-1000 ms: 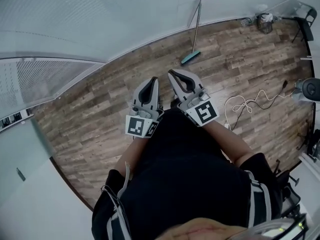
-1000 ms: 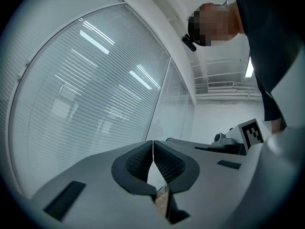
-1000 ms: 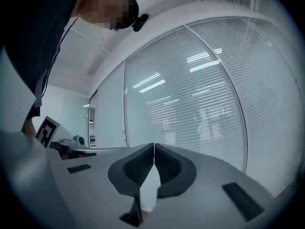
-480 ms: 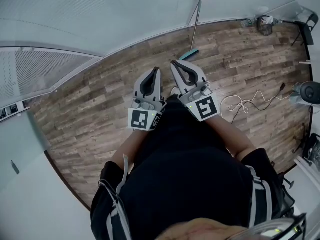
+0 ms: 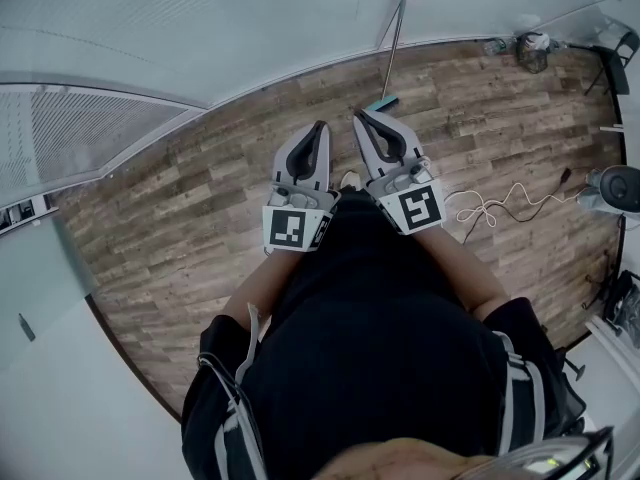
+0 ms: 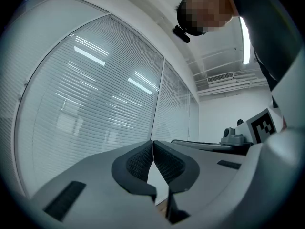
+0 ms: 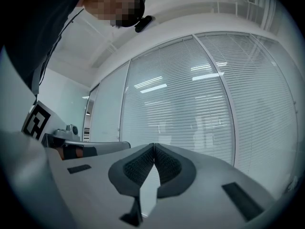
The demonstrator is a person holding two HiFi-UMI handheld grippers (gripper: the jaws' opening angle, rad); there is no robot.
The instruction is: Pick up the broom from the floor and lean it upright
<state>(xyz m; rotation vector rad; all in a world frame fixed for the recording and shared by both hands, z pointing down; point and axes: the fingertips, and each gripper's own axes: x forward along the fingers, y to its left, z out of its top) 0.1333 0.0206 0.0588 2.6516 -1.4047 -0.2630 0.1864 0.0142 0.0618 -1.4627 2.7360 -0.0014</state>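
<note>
Black top [image 5: 380, 348]; grey, marker-cubed left tongs [image 5: 320, 126] and right tongs [image 5: 358, 116].

The teal-headed broom [image 5: 391, 58] leans upright, thin handle against the glass wall [image 5: 300, 18].

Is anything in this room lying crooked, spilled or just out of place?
Only a white cable, sprawled in loose loops across the wood floor on the right. The broom stands leaning against the glass wall, not fallen.
</note>
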